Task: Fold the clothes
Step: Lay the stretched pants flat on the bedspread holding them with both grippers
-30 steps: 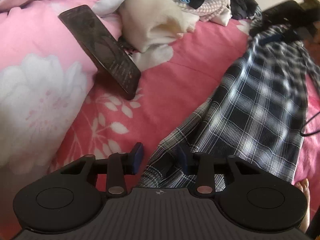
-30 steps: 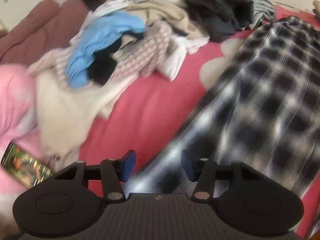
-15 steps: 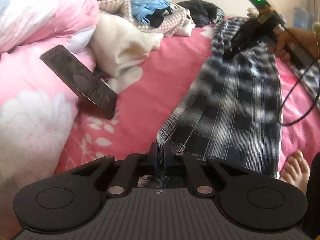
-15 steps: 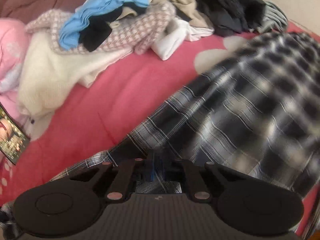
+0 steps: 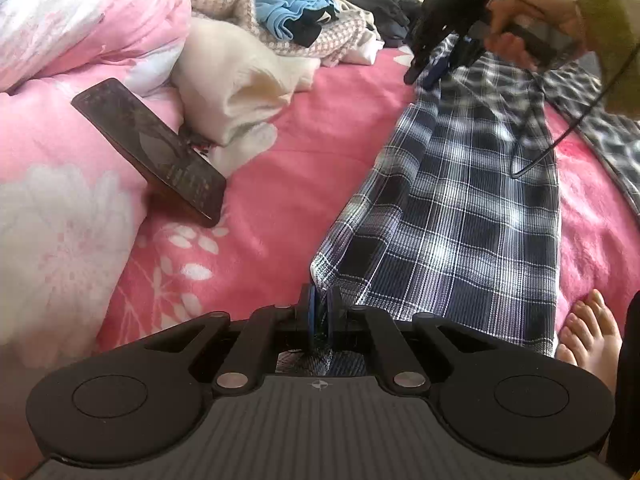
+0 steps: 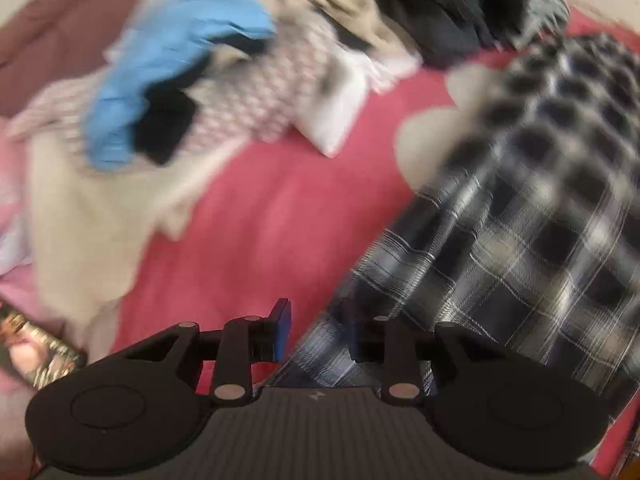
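Plaid cloth, the checked garment (image 5: 472, 216), runs from lower centre to upper right of the left wrist view, its near corner pinched flat in the left gripper (image 5: 320, 312), which stood wide a second ago. A phone (image 5: 148, 148) lies at left, a bare foot (image 5: 592, 332) at lower right. In the blurred right wrist view the right gripper (image 6: 316, 334), clamped half a second ago, is opening over the plaid edge, the clothes pile (image 6: 248, 64) above.

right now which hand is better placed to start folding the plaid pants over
Left. The left gripper is shut on the near corner of the plaid pants. The right gripper is opening, its pads apart over the far end and pinching no cloth, so it would need to regrasp.
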The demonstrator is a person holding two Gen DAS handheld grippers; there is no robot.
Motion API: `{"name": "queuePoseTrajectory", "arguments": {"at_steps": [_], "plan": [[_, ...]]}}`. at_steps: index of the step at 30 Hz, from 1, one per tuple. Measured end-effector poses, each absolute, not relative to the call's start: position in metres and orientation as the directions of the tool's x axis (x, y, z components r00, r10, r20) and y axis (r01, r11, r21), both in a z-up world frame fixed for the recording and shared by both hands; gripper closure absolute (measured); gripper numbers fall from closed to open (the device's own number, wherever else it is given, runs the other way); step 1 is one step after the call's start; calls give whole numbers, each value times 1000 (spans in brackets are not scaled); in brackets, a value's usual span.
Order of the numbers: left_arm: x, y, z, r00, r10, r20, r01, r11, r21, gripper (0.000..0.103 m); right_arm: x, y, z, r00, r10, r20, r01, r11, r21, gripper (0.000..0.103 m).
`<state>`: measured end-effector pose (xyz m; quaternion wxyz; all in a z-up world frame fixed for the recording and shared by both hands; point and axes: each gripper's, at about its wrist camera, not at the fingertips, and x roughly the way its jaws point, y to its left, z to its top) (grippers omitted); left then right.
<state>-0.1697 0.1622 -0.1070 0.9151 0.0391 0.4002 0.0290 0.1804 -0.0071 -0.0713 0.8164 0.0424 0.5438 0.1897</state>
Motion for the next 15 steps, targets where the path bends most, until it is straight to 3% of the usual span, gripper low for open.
{"name": "queuePoseTrajectory", "arguments": {"at_steps": [7,10,12,15], "plan": [[-170,164,-110,675,76,-734,-19,996,85,99,191,1,-86,297,295,-908,-237,944,229,73],[-170,166,-110,677,73,-732,-34,997,69,99,189,2,-86,306,279,-910,-258,945,203,78],[-171,168,-109,682,76,-727,-49,997,59,99,186,1,-84,327,270,-906,-264,946,186,98],[-174,174,-105,693,72,-718,-72,997,30,99,180,-3,-75,364,296,-883,-277,940,200,101]]}}
